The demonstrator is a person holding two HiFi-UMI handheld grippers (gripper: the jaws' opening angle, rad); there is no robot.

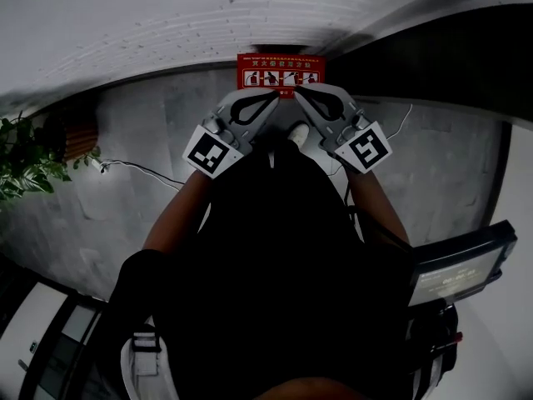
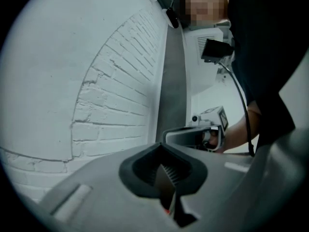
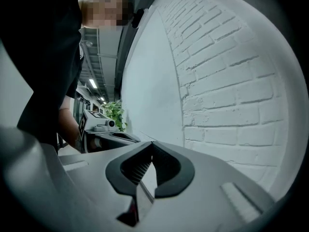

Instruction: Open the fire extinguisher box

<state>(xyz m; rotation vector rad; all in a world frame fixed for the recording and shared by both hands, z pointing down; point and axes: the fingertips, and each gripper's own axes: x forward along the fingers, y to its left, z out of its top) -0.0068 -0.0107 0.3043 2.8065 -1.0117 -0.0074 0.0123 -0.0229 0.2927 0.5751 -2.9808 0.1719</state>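
— nearest the lens, at six o'clock in the head view, what fills the frame?
— the person's dark torso (image 1: 266,248), with both forearms (image 1: 179,211) reaching up toward twelve.
— and the tools?
— the left gripper (image 1: 274,98) runs in from its marker cube (image 1: 213,151) at ten o'clock of the torso, and the right gripper (image 1: 296,92) from its own marker cube (image 1: 367,147) at two. their tips angle inward and come close together. a white shoe (image 1: 298,133) shows between the two bodies.
— how do the jaws stand?
— in each gripper's own view the jaws are pressed together, with nothing between them.
— where's the fire extinguisher box (image 1: 280,72)?
— at twelve o'clock, just beyond both tips. it is red with a pictured label on top, on the grey floor (image 1: 133,132) against the white brick wall (image 1: 166,23). i can't tell whether the tips touch it.
— anything further out?
— a leafy plant (image 1: 25,161) at nine o'clock, and a thin white cable (image 1: 141,170) lying between it and the left arm.
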